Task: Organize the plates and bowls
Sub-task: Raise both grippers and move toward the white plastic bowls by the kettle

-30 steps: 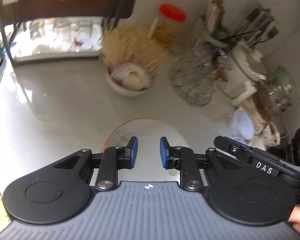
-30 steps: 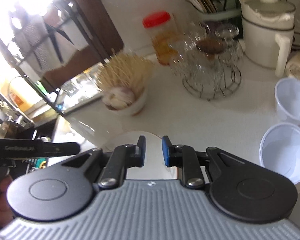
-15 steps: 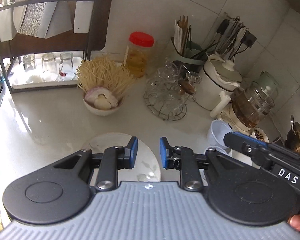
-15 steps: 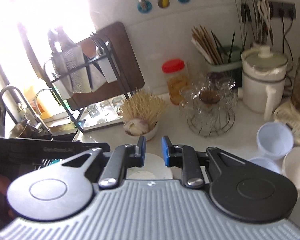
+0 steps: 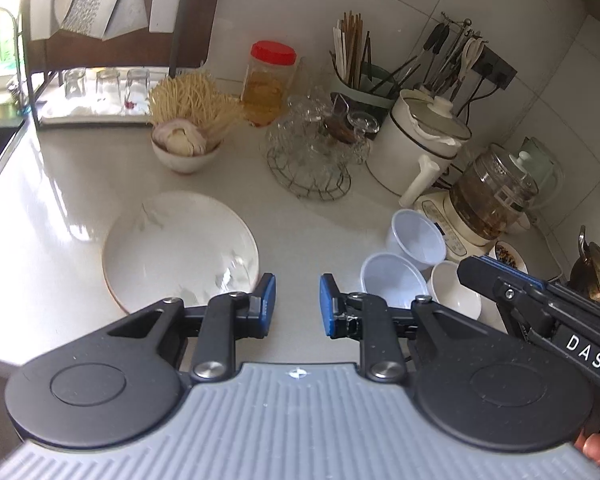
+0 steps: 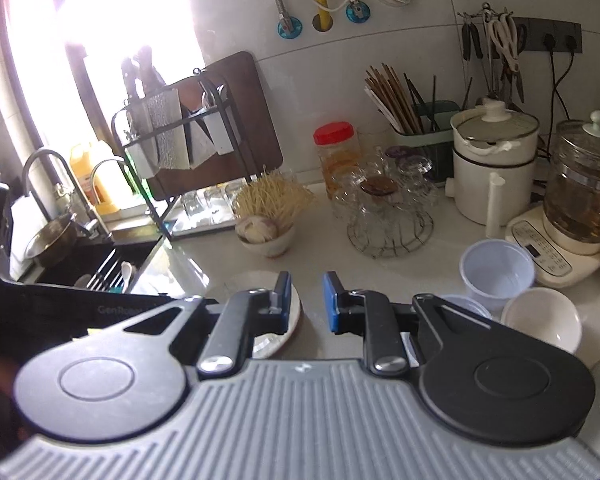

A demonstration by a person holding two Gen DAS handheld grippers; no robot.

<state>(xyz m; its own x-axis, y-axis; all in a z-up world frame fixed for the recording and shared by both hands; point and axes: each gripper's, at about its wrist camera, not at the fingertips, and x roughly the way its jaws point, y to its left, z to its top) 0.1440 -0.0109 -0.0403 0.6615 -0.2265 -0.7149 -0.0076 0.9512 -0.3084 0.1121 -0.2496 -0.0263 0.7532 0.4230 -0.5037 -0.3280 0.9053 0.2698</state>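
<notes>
Beside the white plate [image 5: 178, 248] on the counter [image 5: 60, 216], both grippers hover empty. Left gripper [image 5: 297, 304] and right gripper [image 6: 306, 302] each show a narrow gap, gripping nothing.

A pale, glossy worktop [image 5: 60, 208] carries a white plate [image 5: 180, 244] at centre left. Behind it sits a bowl of garlic [image 5: 186, 152], a wire basket of glassware [image 5: 312, 160] to its right. Three small white bowls [image 5: 416, 236] cluster at right.

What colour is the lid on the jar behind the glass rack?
Red, on a clear jar of yellowish contents. The left wrist view shows it best.
</notes>
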